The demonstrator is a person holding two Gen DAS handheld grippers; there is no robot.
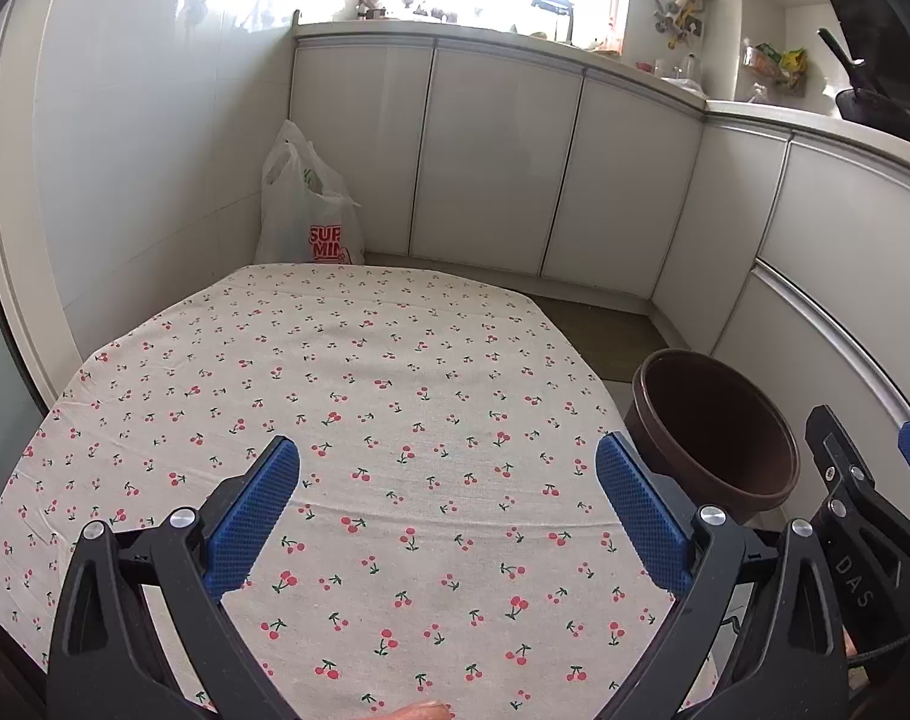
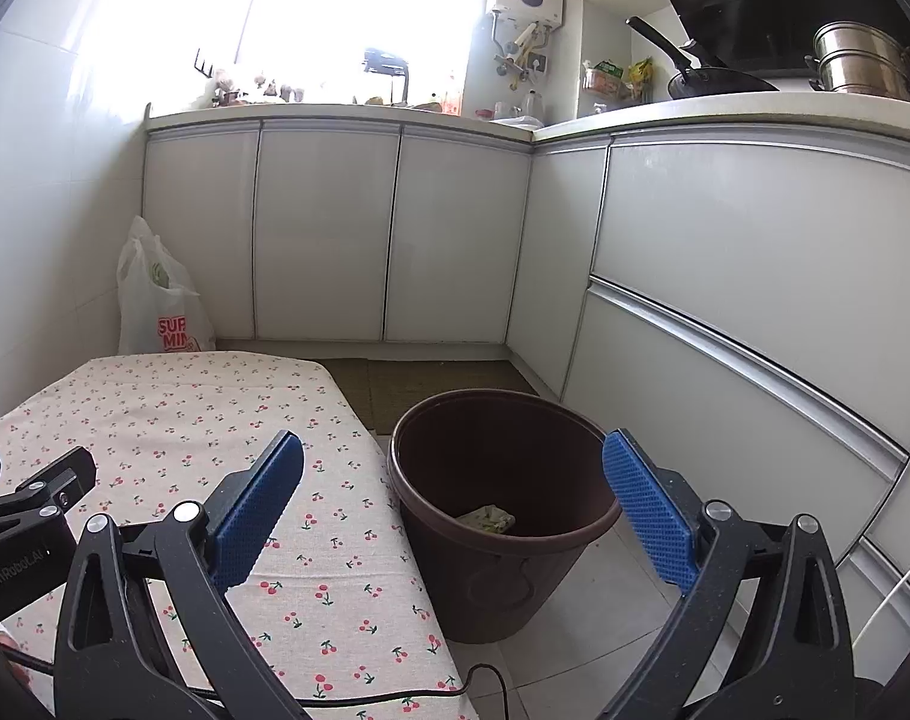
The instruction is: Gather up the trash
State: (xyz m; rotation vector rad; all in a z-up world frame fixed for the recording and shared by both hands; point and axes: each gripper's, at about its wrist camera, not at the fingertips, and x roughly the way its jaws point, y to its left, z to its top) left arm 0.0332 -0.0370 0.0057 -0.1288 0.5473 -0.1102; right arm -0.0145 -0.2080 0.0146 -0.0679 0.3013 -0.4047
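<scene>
Bag (image 1: 302, 213) stood on floor against wall, far left, beyond surface (image 1: 347, 372). Surface carried cherry-print cloth, nothing on it. Left claw (image 1: 449, 468) hovered above cloth, spread wide, empty. Bin (image 2: 503, 510) stood on floor just beside surface's right edge, upright. Trash (image 2: 485, 519), crumpled greenish piece, lay at bin bottom. Right claw (image 2: 455, 468) hung above bin, spread wide, empty. Cabinets (image 2: 725, 276) lined right side.

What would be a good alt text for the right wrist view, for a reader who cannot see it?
An open right gripper with blue pads hangs above a dark brown plastic bin standing on the tiled floor, with a crumpled greenish scrap inside. To its left is a table under a cherry-print cloth; white kitchen cabinets stand behind.
</scene>
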